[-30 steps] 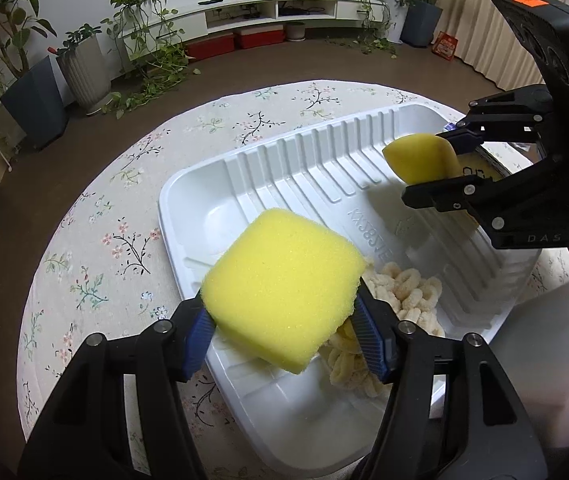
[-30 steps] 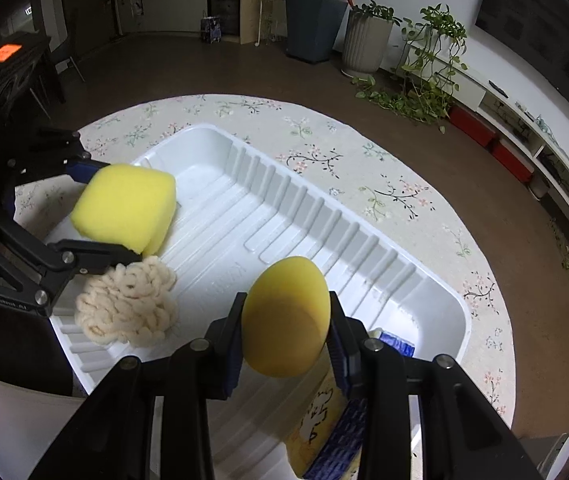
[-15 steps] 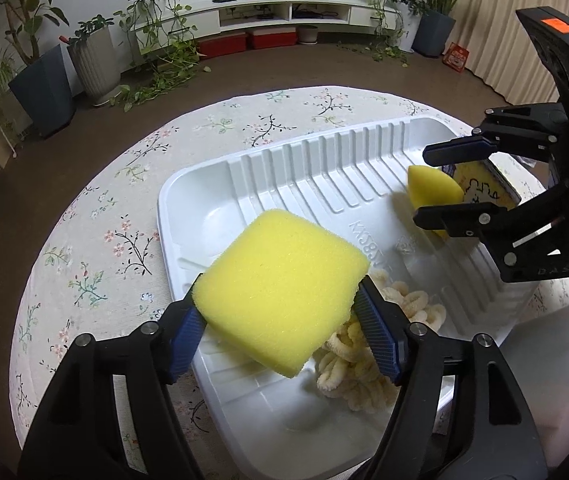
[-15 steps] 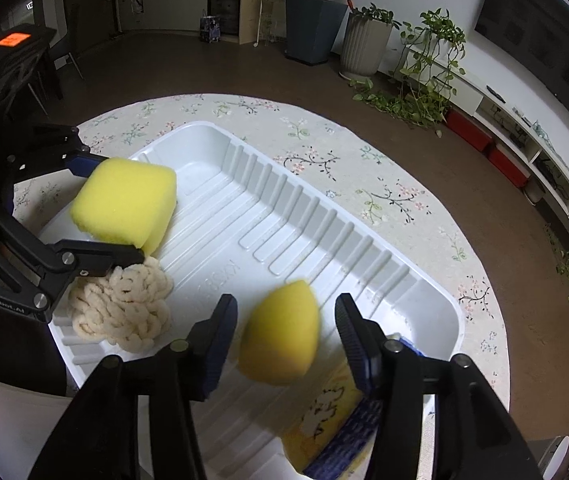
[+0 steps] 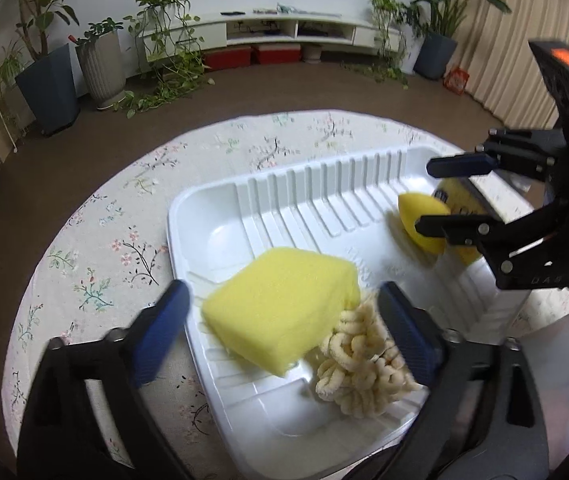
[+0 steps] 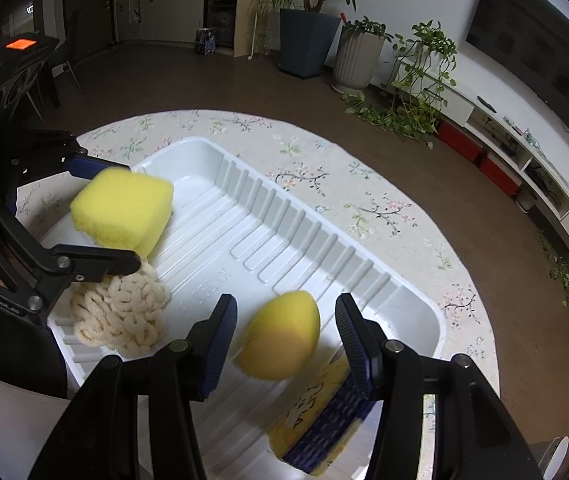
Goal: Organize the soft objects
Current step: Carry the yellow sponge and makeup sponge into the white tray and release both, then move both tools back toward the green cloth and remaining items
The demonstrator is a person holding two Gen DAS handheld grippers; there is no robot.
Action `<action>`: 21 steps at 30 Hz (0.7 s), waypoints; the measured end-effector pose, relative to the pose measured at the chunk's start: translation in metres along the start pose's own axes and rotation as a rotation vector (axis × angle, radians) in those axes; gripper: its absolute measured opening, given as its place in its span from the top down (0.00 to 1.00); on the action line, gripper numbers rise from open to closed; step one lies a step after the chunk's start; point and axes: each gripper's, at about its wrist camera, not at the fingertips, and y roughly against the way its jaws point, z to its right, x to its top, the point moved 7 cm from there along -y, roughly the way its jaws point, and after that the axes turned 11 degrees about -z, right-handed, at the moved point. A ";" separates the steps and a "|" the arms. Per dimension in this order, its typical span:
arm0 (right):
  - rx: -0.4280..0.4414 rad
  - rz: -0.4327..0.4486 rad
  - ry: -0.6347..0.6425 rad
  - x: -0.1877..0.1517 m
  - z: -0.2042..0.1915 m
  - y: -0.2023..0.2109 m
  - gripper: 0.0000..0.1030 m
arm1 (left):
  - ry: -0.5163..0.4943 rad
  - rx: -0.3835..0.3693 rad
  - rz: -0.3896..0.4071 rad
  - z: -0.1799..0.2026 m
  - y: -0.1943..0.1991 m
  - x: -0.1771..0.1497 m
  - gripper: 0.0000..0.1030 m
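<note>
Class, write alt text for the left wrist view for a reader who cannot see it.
The open left gripper straddles a square yellow sponge lying in a white ribbed tray, beside a cream looped cloth. Further along, the open right gripper flanks a yellow egg-shaped sponge.

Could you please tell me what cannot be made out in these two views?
- Yellow-and-blue pack: print unreadable; right gripper covers it in both views, edge crops it.
- Square sponge: motion-blurred; whether it has landed on the tray is unclear.
- Egg sponge: blurred in right view, half hidden in left.
- Tray embossing: too faint.
</note>
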 end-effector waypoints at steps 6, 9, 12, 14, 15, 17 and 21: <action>-0.006 0.048 -0.026 0.002 0.008 0.014 0.41 | 0.052 -0.008 0.020 -0.012 0.011 0.003 0.00; -0.006 0.067 -0.050 0.001 0.013 0.020 0.36 | 0.071 -0.005 0.040 -0.016 0.018 0.003 0.00; -0.013 0.094 -0.067 -0.001 0.018 0.031 0.33 | 0.085 -0.012 0.061 -0.019 0.028 0.003 0.00; -0.011 0.109 -0.082 -0.002 0.021 0.038 0.31 | 0.087 -0.007 0.071 -0.020 0.034 0.002 0.00; -0.010 0.121 -0.091 -0.002 0.023 0.042 0.30 | 0.092 -0.008 0.080 -0.020 0.040 0.001 0.00; -0.014 0.134 -0.104 -0.005 0.026 0.049 0.28 | 0.102 -0.007 0.100 -0.021 0.049 -0.003 0.00; -0.021 0.144 -0.130 -0.014 0.031 0.062 0.20 | 0.133 -0.011 0.136 -0.026 0.069 -0.017 0.00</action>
